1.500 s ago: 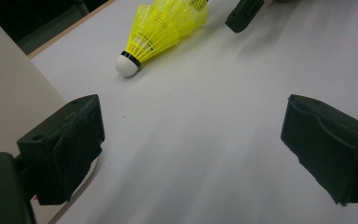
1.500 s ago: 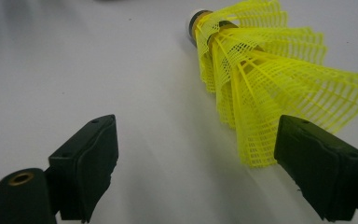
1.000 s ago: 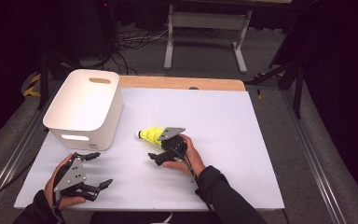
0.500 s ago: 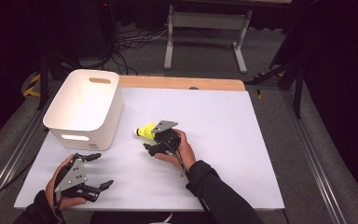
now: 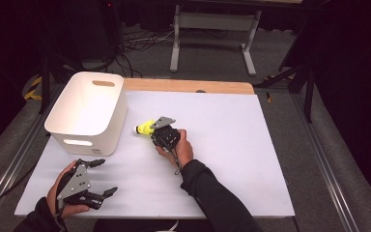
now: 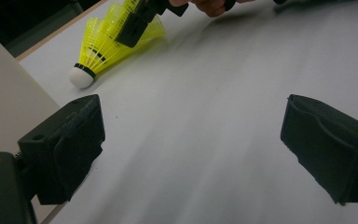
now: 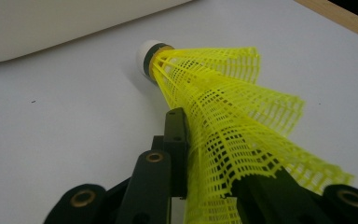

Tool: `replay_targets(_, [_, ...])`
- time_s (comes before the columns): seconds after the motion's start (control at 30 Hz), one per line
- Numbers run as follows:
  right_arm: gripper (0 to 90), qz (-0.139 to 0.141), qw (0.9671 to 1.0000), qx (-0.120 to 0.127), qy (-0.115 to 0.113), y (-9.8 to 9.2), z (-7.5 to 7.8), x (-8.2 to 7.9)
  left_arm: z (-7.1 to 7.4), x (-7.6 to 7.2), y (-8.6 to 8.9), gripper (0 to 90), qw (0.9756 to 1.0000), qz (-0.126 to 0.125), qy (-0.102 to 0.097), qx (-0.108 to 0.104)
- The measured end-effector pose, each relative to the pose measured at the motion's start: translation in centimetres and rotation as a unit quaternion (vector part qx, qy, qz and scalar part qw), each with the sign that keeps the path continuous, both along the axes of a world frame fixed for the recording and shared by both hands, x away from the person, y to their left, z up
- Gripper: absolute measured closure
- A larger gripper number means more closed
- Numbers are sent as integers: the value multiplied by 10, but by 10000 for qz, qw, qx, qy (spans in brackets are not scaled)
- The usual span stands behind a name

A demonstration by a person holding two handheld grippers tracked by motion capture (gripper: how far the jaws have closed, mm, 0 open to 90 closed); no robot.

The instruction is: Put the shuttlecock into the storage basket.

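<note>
Since the earlier frame the right claw [image 5: 153,130] has slid toward the white bin [image 5: 88,110], its jaws just closing onto the yellow shuttlecock [image 5: 145,128]; they now pinch its mesh skirt, cork leading, likely for a drop in the bin; the shuttlecock lies low over the tabletop [image 5: 232,145] beside the bin; the left claw [image 5: 101,178] rests apart, idle, keeping clear.

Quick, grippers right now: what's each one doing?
Left gripper: open, nothing between its jaws.
Right gripper: jaws have just been closing, now shut on the yellow shuttlecock by its skirt.
</note>
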State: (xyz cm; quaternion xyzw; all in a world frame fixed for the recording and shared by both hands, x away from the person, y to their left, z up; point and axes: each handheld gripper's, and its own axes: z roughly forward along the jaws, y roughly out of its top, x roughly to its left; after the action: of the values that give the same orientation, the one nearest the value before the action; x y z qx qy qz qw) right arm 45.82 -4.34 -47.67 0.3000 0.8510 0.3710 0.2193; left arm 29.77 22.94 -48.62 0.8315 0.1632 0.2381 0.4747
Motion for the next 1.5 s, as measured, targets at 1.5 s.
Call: replay_targets(1.5, [818,523,9947,858,-202,-62,24,-49,-1,3,-4,77,9999,62,121,-33])
